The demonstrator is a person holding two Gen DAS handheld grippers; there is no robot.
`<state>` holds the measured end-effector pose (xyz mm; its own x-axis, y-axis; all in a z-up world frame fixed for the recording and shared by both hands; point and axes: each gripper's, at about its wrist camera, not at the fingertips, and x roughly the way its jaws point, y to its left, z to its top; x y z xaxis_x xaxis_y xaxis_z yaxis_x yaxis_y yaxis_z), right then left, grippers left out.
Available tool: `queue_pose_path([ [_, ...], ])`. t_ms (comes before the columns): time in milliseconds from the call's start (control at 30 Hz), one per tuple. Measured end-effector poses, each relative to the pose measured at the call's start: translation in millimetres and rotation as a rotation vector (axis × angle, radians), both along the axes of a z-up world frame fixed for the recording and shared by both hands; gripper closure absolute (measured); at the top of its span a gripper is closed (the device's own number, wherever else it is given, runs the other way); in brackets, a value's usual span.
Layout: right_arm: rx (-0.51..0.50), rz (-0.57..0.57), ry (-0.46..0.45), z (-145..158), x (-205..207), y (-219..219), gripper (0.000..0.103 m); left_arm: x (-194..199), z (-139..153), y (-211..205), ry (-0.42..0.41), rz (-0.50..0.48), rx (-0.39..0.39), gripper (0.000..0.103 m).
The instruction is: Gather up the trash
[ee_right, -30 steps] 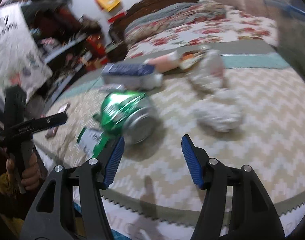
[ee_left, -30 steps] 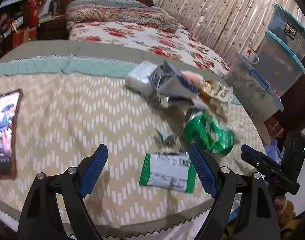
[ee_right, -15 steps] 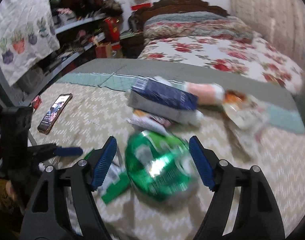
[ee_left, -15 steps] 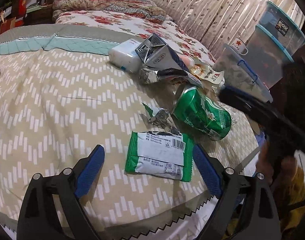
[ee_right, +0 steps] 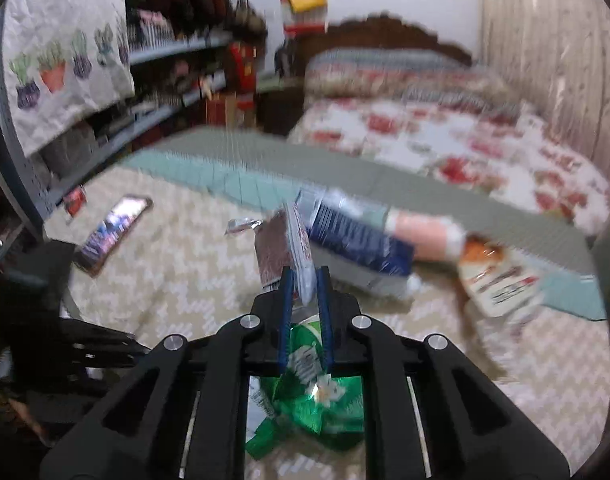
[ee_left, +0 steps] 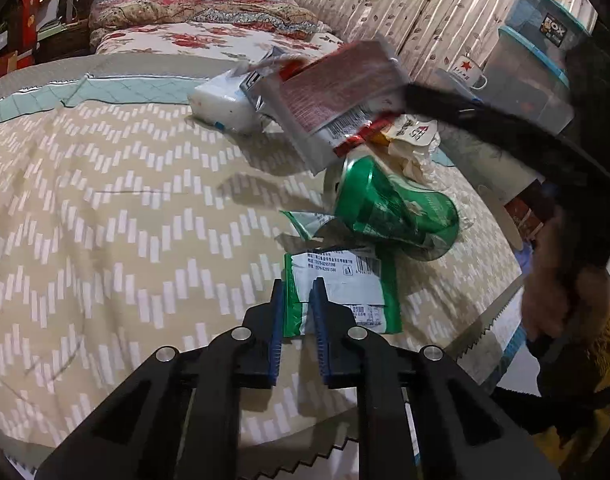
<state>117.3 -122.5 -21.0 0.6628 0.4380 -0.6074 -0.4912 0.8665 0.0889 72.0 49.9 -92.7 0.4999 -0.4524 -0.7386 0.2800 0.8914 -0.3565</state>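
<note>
A flat green-and-white wrapper (ee_left: 345, 292) lies on the zigzag-patterned cover (ee_left: 125, 220) near its front edge. My left gripper (ee_left: 299, 304) has its jaws closing, and the blue pads pinch the wrapper's left edge. A crushed green can (ee_left: 389, 208) lies just beyond it. My right gripper (ee_right: 305, 278) has its jaws closing tight on a red-and-silver snack packet (ee_right: 281, 248), held up off the cover. In the left wrist view that packet (ee_left: 337, 92) hangs tilted above the pile. The can (ee_right: 317, 392) shows below the right gripper.
A blue carton (ee_right: 357, 240), a white pack (ee_left: 221, 104) and crumpled sachets (ee_left: 409, 136) lie behind the can. A phone (ee_right: 113, 228) rests at the cover's left. Stacked plastic storage boxes (ee_left: 533, 76) and a mug (ee_left: 467, 72) stand at the right. A floral bed (ee_right: 445, 148) lies beyond.
My left gripper sank onto the green wrapper and closed on its edge. My right gripper left the can, closed on the red-and-silver packet and raised it.
</note>
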Motion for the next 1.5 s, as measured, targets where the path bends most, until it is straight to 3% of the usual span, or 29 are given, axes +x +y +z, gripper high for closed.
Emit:
queue_pose_path([
  [167, 0.120, -0.073, -0.035, 20, -27, -48, 0.089, -2, 20, 9, -0.045, 0.020, -0.034, 0.094],
  [233, 0.165, -0.116, -0.024, 22, -34, -70, 0.089, -3, 30, 17, -0.057, 0.030, -0.072, 0.099],
  [400, 0.263, -0.250, 0.028, 11, -50, -130, 0.089, -2, 50, 24, -0.082, 0.040, -0.116, 0.099],
  [533, 0.341, -0.309, 0.104, -9, -56, -162, 0.085, 0, 59, 23, -0.098, 0.048, -0.096, 0.099],
  [600, 0.379, -0.329, 0.162, -21, -53, -173, 0.064, 3, 61, 26, -0.092, 0.060, -0.092, 0.099],
  [633, 0.387, -0.347, 0.180, -26, -52, -177, 0.024, 4, 62, 28, -0.092, 0.066, -0.098, 0.099],
  [667, 0.398, -0.371, 0.177, -29, -54, -180, 0.011, 6, 62, 31, -0.092, 0.070, -0.106, 0.099],
  [733, 0.426, -0.383, 0.144, -31, -59, -183, 0.011, 6, 64, 33, -0.094, 0.072, -0.113, 0.099],
  [867, 0.388, -0.271, 0.179, -31, -47, -154, 0.011, 3, 64, 31, -0.100, 0.063, -0.111, 0.099],
  [967, 0.339, -0.151, 0.190, -29, -28, -125, 0.011, 0, 65, 30, -0.105, 0.051, -0.110, 0.099],
  [1100, 0.283, -0.103, 0.239, -40, 12, -97, 0.017, -1, 60, 30, -0.090, 0.046, -0.116, 0.099],
  [1233, 0.263, -0.095, 0.361, -67, 34, -80, 0.052, 0, 50, 27, -0.058, 0.046, -0.119, 0.099],
  [1300, 0.300, -0.109, 0.406, -80, 29, -83, 0.055, 2, 46, 26, -0.048, 0.047, -0.121, 0.098],
  [1367, 0.346, -0.129, 0.419, -85, 17, -89, 0.055, 5, 42, 26, -0.036, 0.049, -0.125, 0.087],
  [1433, 0.354, -0.146, 0.421, -86, 5, -92, 0.055, 8, 38, 25, -0.022, 0.064, -0.124, 0.050],
  [1500, 0.354, -0.148, 0.425, -86, -10, -92, 0.055, 10, 36, 25, -0.019, 0.071, -0.130, 0.048],
])
